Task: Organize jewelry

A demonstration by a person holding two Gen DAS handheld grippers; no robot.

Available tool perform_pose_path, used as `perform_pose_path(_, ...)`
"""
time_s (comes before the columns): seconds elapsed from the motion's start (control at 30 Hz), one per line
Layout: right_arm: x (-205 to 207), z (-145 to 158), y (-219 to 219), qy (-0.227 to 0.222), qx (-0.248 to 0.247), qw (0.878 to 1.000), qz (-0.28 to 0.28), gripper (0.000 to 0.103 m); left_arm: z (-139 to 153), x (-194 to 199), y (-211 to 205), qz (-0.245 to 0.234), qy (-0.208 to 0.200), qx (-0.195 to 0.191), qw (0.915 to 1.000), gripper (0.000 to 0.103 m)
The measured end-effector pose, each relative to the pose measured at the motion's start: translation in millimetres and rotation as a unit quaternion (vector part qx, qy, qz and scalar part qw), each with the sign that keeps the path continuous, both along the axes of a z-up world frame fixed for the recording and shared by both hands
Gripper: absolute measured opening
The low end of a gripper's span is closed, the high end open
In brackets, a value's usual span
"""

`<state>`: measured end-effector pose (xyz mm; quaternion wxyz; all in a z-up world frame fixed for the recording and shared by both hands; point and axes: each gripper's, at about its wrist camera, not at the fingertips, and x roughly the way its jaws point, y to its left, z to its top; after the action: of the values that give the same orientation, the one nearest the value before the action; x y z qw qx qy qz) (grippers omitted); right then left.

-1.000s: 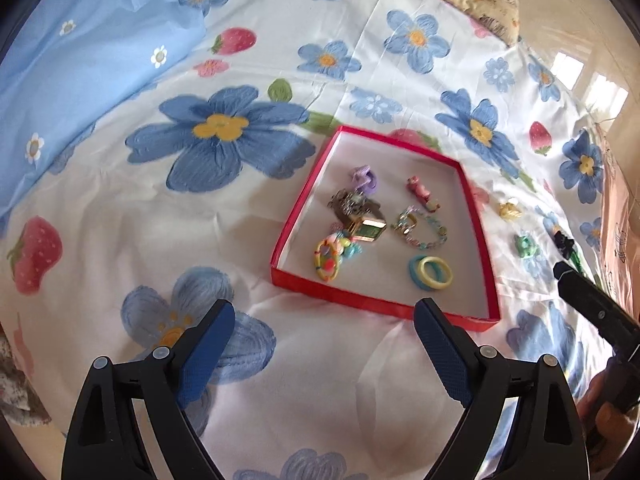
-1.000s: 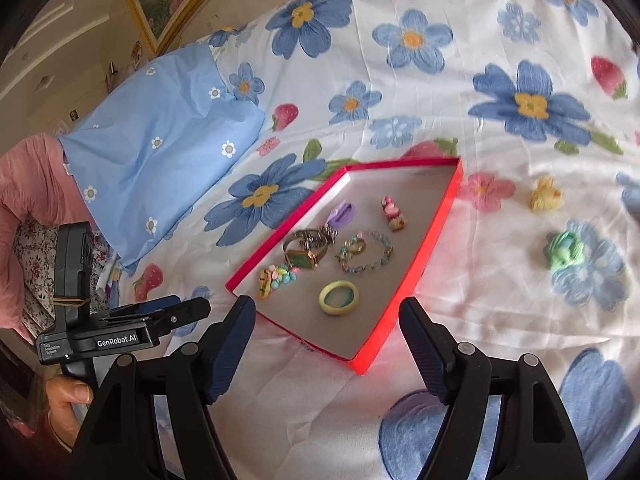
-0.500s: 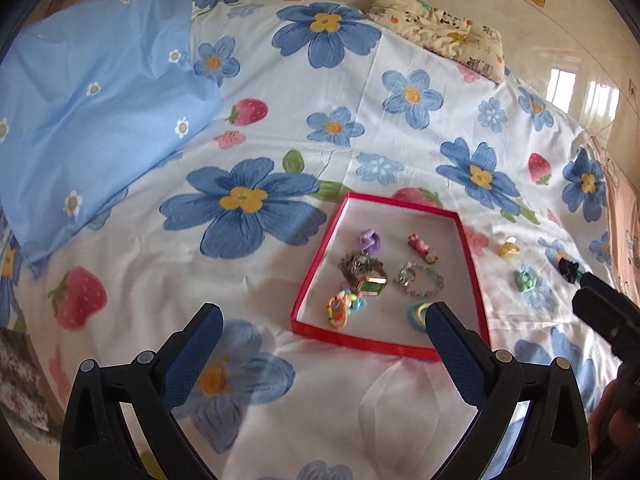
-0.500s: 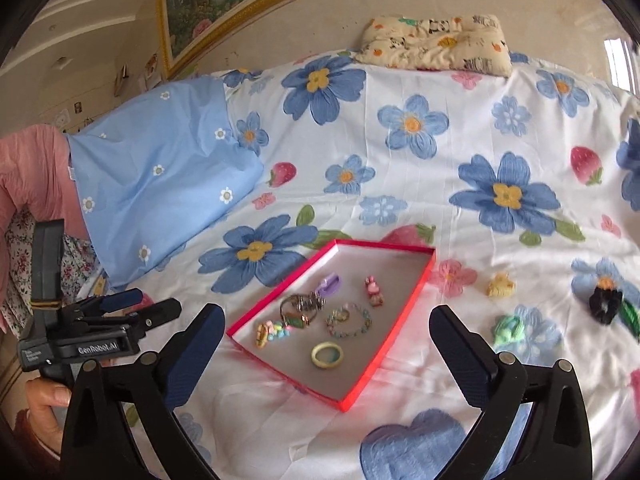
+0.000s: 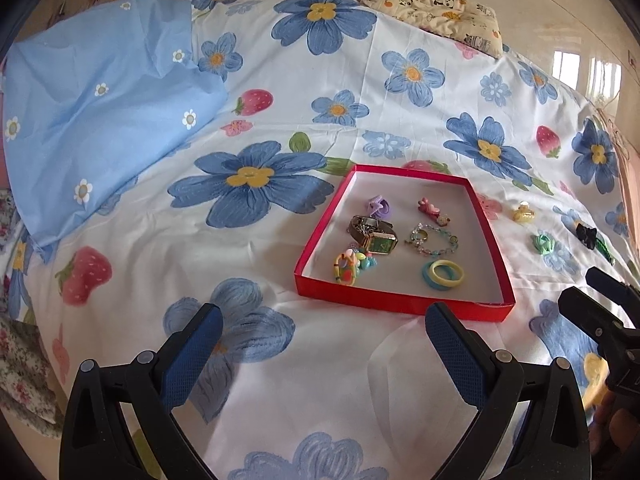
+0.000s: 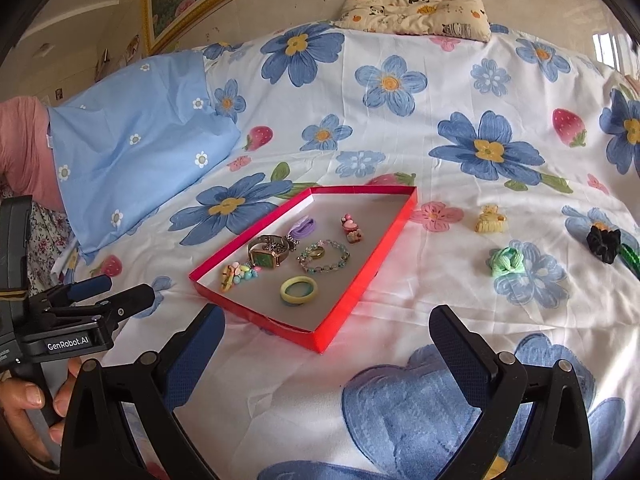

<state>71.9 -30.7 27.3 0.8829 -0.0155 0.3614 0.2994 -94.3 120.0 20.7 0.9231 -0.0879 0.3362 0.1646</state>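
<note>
A shallow red tray (image 5: 318, 234) (image 6: 386, 248) lies on the flowered bedsheet. In it are a green-faced watch (image 5: 378, 236) (image 6: 266, 256), a beaded bracelet (image 5: 434, 238) (image 6: 324, 258), a yellow-and-blue ring (image 5: 443, 274) (image 6: 299, 290), a purple clip (image 5: 379, 207), a pink clip (image 6: 352, 229) and a colourful bead piece (image 5: 348, 266). On the sheet right of the tray lie a yellow clip (image 5: 523, 213) (image 6: 490, 219), a green scrunchie (image 5: 543, 243) (image 6: 506, 261) and a black hair tie (image 5: 586, 236) (image 6: 604, 242). My left gripper (image 5: 318, 340) and right gripper (image 6: 326, 338) are open and empty, held near the tray's front.
A light blue pillow (image 5: 92, 100) lies at the left. A patterned cushion (image 6: 416, 10) sits at the far edge of the bed by the wall. The other gripper shows in each view, at the right edge (image 5: 596, 304) and at the left (image 6: 80, 300).
Both grippers have pulled back and up from the tray, so it looks smaller and more of the bed shows. Both stayed open. The jewelry has not moved.
</note>
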Motion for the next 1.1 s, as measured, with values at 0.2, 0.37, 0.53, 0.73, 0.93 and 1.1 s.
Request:
perform_pose_path(0.2, -4.9, -3.6, 3.7, -0.002, -0.013, 1.0, 0.008, 0.103, 2.5, -10.5, -11.0, -0.015, -0.003, 0.017, 0.9997, 0.103)
perform_pose_path(0.37, -4.8, -7.8, 3.2, 0.006, -0.012, 1.0, 0.01, 0.103, 2.5, -13.7, -10.4, -0.014, -0.002, 0.02, 0.9997, 0.103)
perform_pose_path(0.53, -4.3, -8.3, 1.9, 0.008, -0.011, 1.0, 0.009, 0.103, 2.0, -15.0, -9.6, -0.014, 0.0, 0.025, 0.9996, 0.103)
perform_pose_path(0.73, -4.7, -9.0, 2.6, 0.01, -0.012, 1.0, 0.01, 0.103, 1.7, -15.7, -8.9, -0.013, -0.003, 0.027, 0.9996, 0.102)
perform_pose_path(0.93, -5.0, -9.9, 3.9, 0.012, -0.013, 1.0, 0.011, 0.103, 2.0, -14.7, -7.2, -0.011, 0.001, 0.03, 0.9995, 0.103)
perform_pose_path(1.1, -5.2, -11.7, 5.4, 0.014, -0.015, 1.0, 0.011, 0.103, 1.4, -13.8, -7.1, -0.011, 0.0, 0.032, 0.9994, 0.103)
